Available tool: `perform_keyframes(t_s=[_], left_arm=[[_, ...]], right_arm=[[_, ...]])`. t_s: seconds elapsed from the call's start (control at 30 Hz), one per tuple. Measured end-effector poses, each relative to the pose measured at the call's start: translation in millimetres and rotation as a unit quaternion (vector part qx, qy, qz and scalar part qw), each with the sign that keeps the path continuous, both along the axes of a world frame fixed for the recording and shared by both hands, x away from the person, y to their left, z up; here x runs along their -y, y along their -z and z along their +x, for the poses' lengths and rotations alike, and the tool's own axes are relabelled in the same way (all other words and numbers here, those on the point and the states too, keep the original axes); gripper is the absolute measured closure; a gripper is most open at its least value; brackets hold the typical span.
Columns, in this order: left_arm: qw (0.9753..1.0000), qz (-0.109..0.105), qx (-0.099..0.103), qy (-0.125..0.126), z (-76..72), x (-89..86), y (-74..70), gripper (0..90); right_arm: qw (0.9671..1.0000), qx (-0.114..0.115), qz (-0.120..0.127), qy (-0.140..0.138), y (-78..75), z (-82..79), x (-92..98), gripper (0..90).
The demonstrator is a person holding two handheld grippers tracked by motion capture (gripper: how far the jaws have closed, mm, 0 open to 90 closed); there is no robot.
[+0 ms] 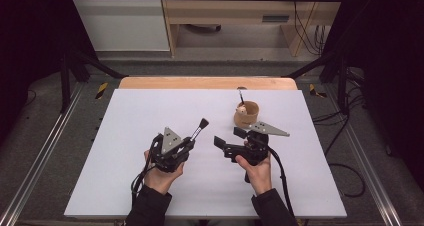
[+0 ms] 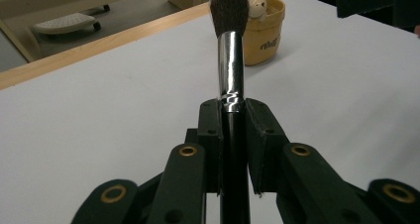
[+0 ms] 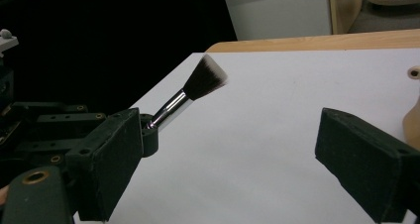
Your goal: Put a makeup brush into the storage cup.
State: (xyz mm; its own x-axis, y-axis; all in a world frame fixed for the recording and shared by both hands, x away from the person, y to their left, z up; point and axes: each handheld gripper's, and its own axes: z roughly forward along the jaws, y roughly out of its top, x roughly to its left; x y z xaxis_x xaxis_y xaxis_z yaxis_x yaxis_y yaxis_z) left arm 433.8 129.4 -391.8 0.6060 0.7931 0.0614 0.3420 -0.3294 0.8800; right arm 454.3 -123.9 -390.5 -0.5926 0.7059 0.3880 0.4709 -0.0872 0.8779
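Where the white tabletop [image 1: 150, 136] ends, grey floor [image 1: 50, 126] begins.

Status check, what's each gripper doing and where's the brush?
Left gripper shut on makeup brush, bristles up, off the table. Right gripper open, holding nothing. Wooden cup beyond the right gripper. Nothing between them.

The white tabletop [image 1: 150, 136] is showing a tan wooden strip along its far edge. The brush [image 2: 231, 50] is displaying dark bristles paling at the tips, a shiny silver ferrule and a black handle. Near the far right corner, the cup [image 1: 246, 113] is showing tan with dark lettering. Both grippers are appearing black with grey plates.
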Motion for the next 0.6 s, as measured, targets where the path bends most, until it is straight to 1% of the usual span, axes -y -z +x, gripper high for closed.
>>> perform_keyframes(t_s=[0.1,0.17,0.3,0.53,0.57,0.6], left_arm=[[1.0,-0.005,0.003,-0.005,-2.4,0.9,0.7,78.0],[1.0,-0.003,0.005,-0.008,-4.1,2.1,1.5,78.0],[0.9998,-0.004,0.01,-0.014,-7.0,5.8,3.5,78.0],[0.9999,0.0,0.007,-0.012,-9.0,11.0,5.1,78.0],[0.9999,-0.003,0.008,-0.013,-9.1,12.4,5.8,78.0],[0.9999,-0.002,0.008,-0.014,-9.4,13.5,6.2,78.0]], right_arm=[[0.9999,-0.008,0.01,-0.001,0.3,-0.3,-3.2,13.2],[0.9998,-0.011,0.015,-0.004,1.0,0.0,-5.3,13.7],[0.9997,-0.014,0.018,-0.003,2.7,0.3,-10.2,14.7],[0.9992,-0.028,0.026,-0.009,7.0,2.5,-17.1,15.8],[0.9991,-0.033,0.027,-0.009,7.4,2.5,-18.1,15.9],[0.9991,-0.032,0.028,-0.009,8.3,3.0,-19.2,15.9]])
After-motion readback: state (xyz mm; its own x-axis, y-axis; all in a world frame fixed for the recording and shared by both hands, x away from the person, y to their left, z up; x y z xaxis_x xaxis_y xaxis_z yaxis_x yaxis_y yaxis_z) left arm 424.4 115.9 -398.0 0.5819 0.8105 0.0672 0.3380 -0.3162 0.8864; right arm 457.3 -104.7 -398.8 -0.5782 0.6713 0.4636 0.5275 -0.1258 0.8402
